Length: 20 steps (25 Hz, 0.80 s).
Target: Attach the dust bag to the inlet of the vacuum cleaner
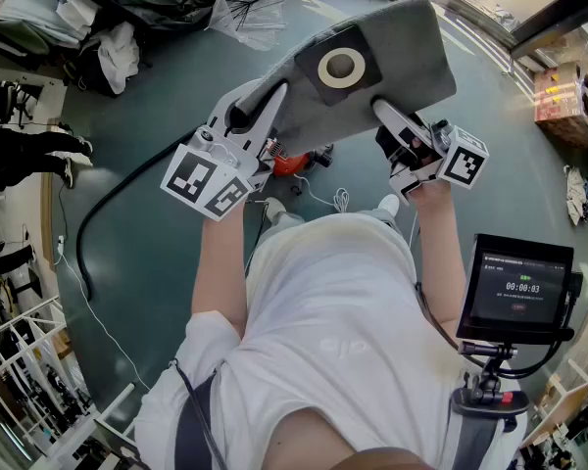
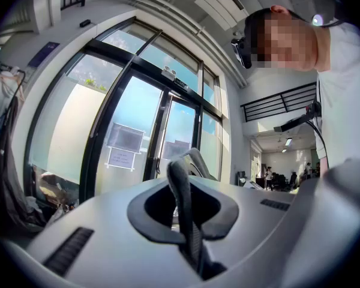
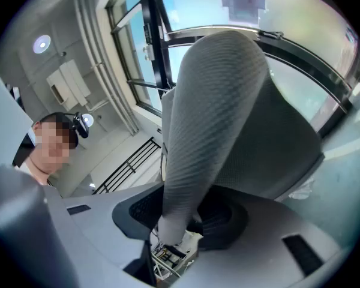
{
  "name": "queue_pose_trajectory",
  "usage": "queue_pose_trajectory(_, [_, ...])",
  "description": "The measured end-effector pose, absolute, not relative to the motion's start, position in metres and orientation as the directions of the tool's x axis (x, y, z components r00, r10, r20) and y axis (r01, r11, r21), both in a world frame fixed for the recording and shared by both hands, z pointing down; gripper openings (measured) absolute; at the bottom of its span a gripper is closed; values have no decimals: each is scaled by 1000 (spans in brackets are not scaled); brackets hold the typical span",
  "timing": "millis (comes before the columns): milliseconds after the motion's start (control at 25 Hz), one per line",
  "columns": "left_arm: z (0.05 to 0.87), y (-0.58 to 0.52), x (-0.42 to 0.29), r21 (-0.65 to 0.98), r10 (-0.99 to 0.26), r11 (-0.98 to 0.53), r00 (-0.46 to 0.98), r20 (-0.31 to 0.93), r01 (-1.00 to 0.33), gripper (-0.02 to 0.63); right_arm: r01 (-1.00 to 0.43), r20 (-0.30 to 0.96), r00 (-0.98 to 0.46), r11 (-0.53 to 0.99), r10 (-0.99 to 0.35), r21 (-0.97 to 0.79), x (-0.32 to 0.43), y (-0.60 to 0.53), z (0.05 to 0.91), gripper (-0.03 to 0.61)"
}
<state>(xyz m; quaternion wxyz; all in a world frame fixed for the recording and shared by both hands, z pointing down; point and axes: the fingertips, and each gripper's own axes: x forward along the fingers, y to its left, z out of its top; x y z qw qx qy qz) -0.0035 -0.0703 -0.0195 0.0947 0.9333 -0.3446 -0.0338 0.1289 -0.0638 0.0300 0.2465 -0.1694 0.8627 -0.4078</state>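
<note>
The left claw (image 1: 263,108) is squeezed shut on a thin edge of the dust bag (image 1: 392,52). In the left gripper view its two jaws sit tight together, and the grey cloth stands up between them like a flat strip. The right claw (image 1: 387,114) is clamped on the bag too. It bites a fat, rolled fold of the cloth, so its jaws stay a little apart with the fold pressed between them.

The dust bag is up in the air, in front of the person, held between the two claws. It is grey and soft. It slants away from the person, and the right claw holds its near edge. On the side that faces up there is a dark square piece (image 1: 345,67) with a pale ring and a round hole in the middle. This piece is near the left claw.

Below the bag is a blue-green floor (image 1: 147,116). A small red thing (image 1: 290,164) lies on the floor just beside the left claw, mostly hidden. A black hose (image 1: 113,204) curves away across the floor to the left. A small screen (image 1: 519,287) sits by the person's right arm. The person wears a white shirt (image 1: 333,311).
</note>
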Motion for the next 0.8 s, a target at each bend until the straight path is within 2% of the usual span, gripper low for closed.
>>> queue_pose_trajectory(120, [-22, -79, -26, 179, -699, -701, 715, 16, -690, 17, -98, -225, -841, 548, -492, -831, 149, -64, 61, 202])
queue_pose_trajectory(200, [-24, -87, -45, 173, -742, -656, 670, 25, -734, 17, -113, -232, -808, 530, -541, -841, 175, -73, 69, 202])
queue_pose_trajectory(280, [-25, -95, -64, 169, -765, -628, 643, 47, -760, 17, -108, -299, -751, 556, -589, -824, 207, -86, 57, 202])
queue_pose_trajectory(360, [-21, -98, -68, 125, -748, -643, 655, 110, -755, 17, -130, -351, -737, 630, -578, -765, 219, -95, 33, 202])
queue_pose_trajectory(480, [-7, -96, -59, 16, -695, -699, 683, 225, -715, 17, -263, -322, -791, 765, -520, -588, 194, -109, -1, 202])
queue_pose_trajectory(600, [10, -96, -52, -83, -666, -726, 668, 333, -683, 17, -378, -200, -866, 862, -458, -337, 149, -126, -9, 203])
queue_pose_trajectory(680, [18, -93, -51, -128, -659, -731, 646, 385, -670, 17, -404, -35, -910, 903, -413, -148, 121, -133, 5, 204])
queue_pose_trajectory(720, [21, -92, -50, -139, -657, -733, 641, 397, -666, 17, -389, 63, -920, 920, -386, -47, 108, -134, 16, 209])
queue_pose_trajectory(760, [21, -89, -50, -142, -653, -737, 643, 401, -660, 17, -353, 161, -920, 934, -357, 55, 95, -133, 29, 270])
queue_pose_trajectory(800, [19, -87, -50, -141, -644, -746, 652, 399, -650, 17, -302, 251, -910, 942, -331, 147, 84, -132, 41, 276])
